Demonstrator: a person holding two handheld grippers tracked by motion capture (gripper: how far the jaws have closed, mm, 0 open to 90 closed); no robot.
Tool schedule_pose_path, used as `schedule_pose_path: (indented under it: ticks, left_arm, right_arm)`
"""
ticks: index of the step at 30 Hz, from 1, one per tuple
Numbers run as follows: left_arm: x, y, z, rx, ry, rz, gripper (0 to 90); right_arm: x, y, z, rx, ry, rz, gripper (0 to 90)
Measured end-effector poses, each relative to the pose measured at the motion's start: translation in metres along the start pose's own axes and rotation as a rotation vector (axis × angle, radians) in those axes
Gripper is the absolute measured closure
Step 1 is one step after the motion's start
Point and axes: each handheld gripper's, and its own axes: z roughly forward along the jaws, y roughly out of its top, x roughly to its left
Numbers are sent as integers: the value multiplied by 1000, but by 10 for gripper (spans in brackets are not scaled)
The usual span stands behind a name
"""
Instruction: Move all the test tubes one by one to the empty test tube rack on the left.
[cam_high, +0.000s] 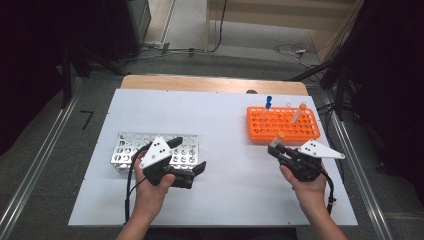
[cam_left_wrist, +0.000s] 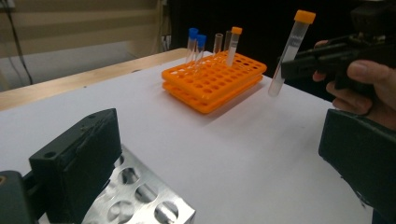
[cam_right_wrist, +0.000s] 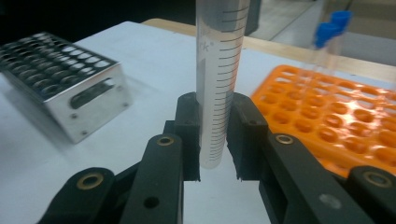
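Metal rack (cam_high: 150, 147) stands near the table's (cam_high: 220, 185) front-left corner: a shiny perforated box with round holes on top and slots in its side walls. The left gripper (cam_high: 192, 155) hovers over its front-right part, so that part of the rack is hidden in the high view. Its black jaws stand wide apart, w/ nothing between them; in the left gripper view one corner of the rack shows between and below the jaws.

The middle of the table is bare white sheet, matte and flat; a wooden edge shows at the back.

Orange rack (cam_high: 283, 125), plastic w/ many round holes in two layers, sits near the back-right corner. In it stand two blue-capped tubes (cam_left_wrist: 195, 44), one orange-capped tube (cam_left_wrist: 232, 45) leaning a bit, and approx. two clear tubes w/o caps, hard to make out.

Right gripper (cam_high: 276, 145) is just in front of the orange rack, above the table. Its jaws are clamped on a clear tube (cam_right_wrist: 219, 84) w/ printed scale marks and an orange cap; the tube is upright and off the table. Its top is cut off in the right gripper view.
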Motion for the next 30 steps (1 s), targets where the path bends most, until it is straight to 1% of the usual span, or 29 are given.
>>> schedule_pose_path:
  ticks: [2, 4, 8, 9, 10, 11, 12, 13, 14, 16, 18, 20, 24, 27, 29, 30]
  left_arm:
    - [-3, 4, 6, 2, -7, 0, 0]
    - [-7, 6, 11, 11, 0, 4, 38]
    - [-15, 7, 19, 40, -35, 6, 89]
    - [-15, 7, 19, 40, -35, 6, 102]
    - [-19, 7, 22, 46, -60, -4, 118]
    - [-21, 7, 23, 49, -79, -5, 136]
    - [-21, 7, 23, 49, -79, -5, 152]
    - [-26, 6, 26, 52, -103, -1, 165]
    - [-28, 6, 26, 51, -115, -1, 196]
    - [-32, 6, 29, 57, -140, 7, 251]
    - [-37, 5, 33, 73, -164, 13, 293]
    - [-40, 4, 37, 80, -175, 22, 330]
    - [-45, 3, 41, 83, -199, 24, 402]
    - [-48, 3, 43, 90, -227, 35, 483]
    - [-49, 2, 43, 93, -234, 39, 552]
    - [-50, 1, 44, 103, -249, 51, 581]
  right_arm:
    - [9, -2, 2, 5, 32, -15, 729]
    - [19, -3, 4, 12, 66, -30, 729]
    - [38, -3, 10, 26, 129, -64, 729]
    - [38, -3, 10, 26, 129, -64, 729]
    - [48, -4, 14, 35, 160, -85, 729]
    - [52, -4, 15, 40, 170, -90, 729]
    - [56, -5, 17, 46, 183, -100, 729]
    - [60, -6, 18, 53, 194, -111, 729]
    - [64, -6, 20, 63, 208, -120, 729]
    - [69, -7, 23, 72, 226, -129, 729]
    - [74, -7, 24, 79, 241, -133, 729]
    - [79, -7, 26, 83, 256, -141, 729]
    - [89, -8, 28, 93, 283, -166, 729]
    - [95, -8, 29, 95, 297, -182, 729]
    - [97, -8, 29, 96, 303, -187, 729]
    - [98, -8, 29, 96, 305, -189, 729]
